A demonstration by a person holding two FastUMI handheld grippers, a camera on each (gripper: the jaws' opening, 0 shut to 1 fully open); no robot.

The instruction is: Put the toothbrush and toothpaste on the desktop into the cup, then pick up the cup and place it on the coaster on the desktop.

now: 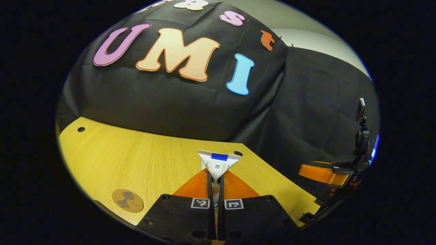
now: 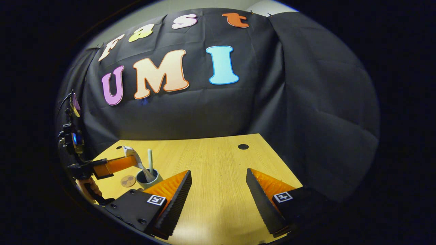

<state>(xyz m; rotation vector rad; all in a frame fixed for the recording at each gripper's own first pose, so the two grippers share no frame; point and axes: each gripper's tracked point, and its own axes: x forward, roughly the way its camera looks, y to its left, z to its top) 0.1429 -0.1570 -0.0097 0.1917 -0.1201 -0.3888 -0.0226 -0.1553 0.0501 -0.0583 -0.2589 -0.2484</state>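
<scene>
The toothpaste point(image 1: 218, 164) is pinched between the fingers of your left gripper point(image 1: 215, 183), crimped end up. In the right gripper view that tube point(image 2: 136, 158) tilts with its lower end inside the cup point(image 2: 149, 179), beside the upright toothbrush point(image 2: 150, 160) already standing there. The coaster point(image 2: 128, 181) lies just beside the cup on the desktop point(image 2: 218, 170). Your right gripper point(image 2: 218, 190) stands wide open over bare wood, holding nothing.

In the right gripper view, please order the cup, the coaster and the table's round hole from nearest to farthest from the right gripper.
1. Cup, just beyond the gripper's left finger.
2. Coaster, left of the cup.
3. Hole, near the far edge.
</scene>
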